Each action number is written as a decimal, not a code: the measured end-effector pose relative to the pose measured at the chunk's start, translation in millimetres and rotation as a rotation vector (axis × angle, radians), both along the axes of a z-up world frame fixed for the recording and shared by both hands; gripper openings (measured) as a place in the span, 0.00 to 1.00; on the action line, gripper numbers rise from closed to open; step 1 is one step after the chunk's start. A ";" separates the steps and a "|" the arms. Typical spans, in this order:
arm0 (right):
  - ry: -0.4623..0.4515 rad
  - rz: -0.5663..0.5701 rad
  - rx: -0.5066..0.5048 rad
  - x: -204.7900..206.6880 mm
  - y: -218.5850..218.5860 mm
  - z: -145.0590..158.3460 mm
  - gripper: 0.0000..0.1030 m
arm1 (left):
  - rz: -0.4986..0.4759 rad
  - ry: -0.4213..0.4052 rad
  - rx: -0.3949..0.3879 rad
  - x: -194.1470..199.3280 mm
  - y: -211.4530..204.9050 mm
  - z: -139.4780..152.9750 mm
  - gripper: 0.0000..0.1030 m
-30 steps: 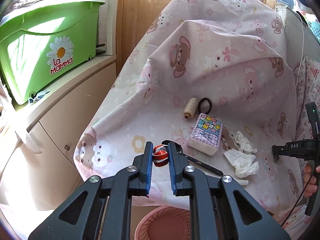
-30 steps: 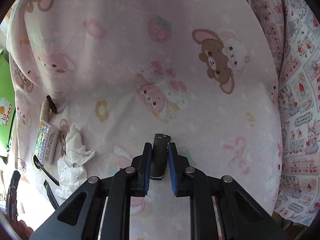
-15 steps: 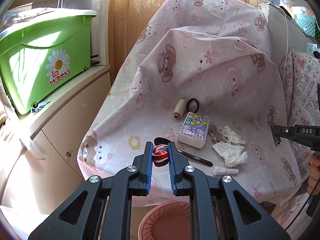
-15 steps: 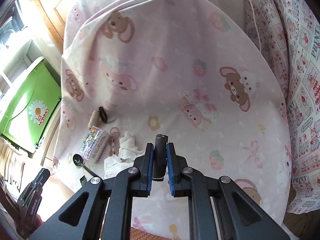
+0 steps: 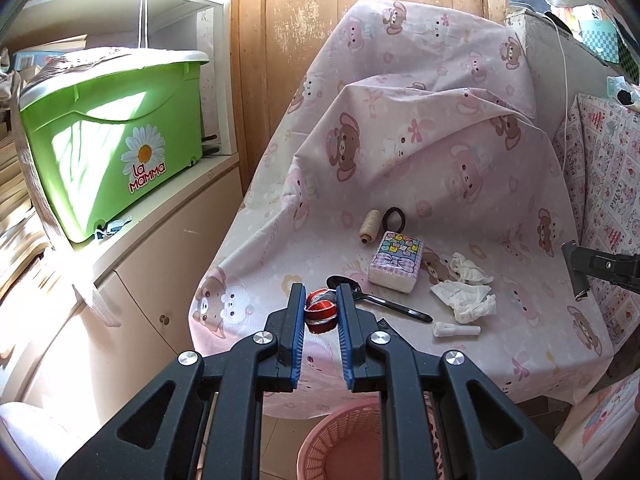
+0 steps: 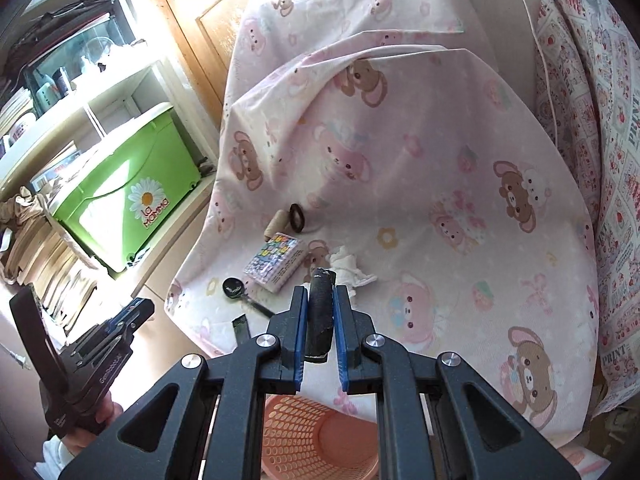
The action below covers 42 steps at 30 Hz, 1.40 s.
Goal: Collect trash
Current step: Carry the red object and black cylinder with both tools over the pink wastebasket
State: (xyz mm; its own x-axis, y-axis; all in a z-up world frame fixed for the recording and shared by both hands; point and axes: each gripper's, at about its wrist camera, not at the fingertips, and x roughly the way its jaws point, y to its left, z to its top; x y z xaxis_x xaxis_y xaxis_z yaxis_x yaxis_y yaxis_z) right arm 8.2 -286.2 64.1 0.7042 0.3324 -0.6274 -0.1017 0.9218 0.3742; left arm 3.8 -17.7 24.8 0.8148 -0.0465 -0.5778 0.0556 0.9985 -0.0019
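My left gripper [image 5: 321, 305] is shut on a crumpled red and silver wrapper [image 5: 321, 313], held above the front edge of the pink bear-print cloth [image 5: 460, 168]. A dark flat piece of trash [image 6: 321, 316] sits clamped upright in my right gripper [image 6: 321, 305]. Below both grippers stands a pink plastic basket [image 5: 340, 440] [image 6: 316, 440] on the floor. On the cloth lie crumpled white tissues [image 5: 466, 294] [image 6: 349, 264], a small white rolled scrap [image 5: 456, 330] and a black spoon [image 5: 376, 298] [image 6: 240, 292].
A tissue pack [image 5: 396, 261], a thread spool [image 5: 369, 226] and a black hair tie [image 5: 394, 220] lie on the cloth. A green box [image 5: 108, 140] stands on a white cabinet [image 5: 132, 280] to the left. A patterned cover [image 6: 592, 120] hangs at the right.
Both grippers have pulled back and risen from the cloth with their loads. The right one swung far up and back, so the basket now shows beneath it.
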 end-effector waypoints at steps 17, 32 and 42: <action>0.128 0.187 0.002 -40.2 58.8 -31.7 0.13 | -0.099 0.266 -0.059 -0.6 -0.5 -30.8 0.14; 0.347 0.247 -0.168 -25.4 96.3 -111.6 0.13 | -0.123 0.588 -0.061 15.2 -7.2 -108.5 0.14; 0.437 0.235 -0.351 -20.9 116.1 -174.5 0.13 | -0.099 0.730 0.021 19.3 -20.8 -165.2 0.15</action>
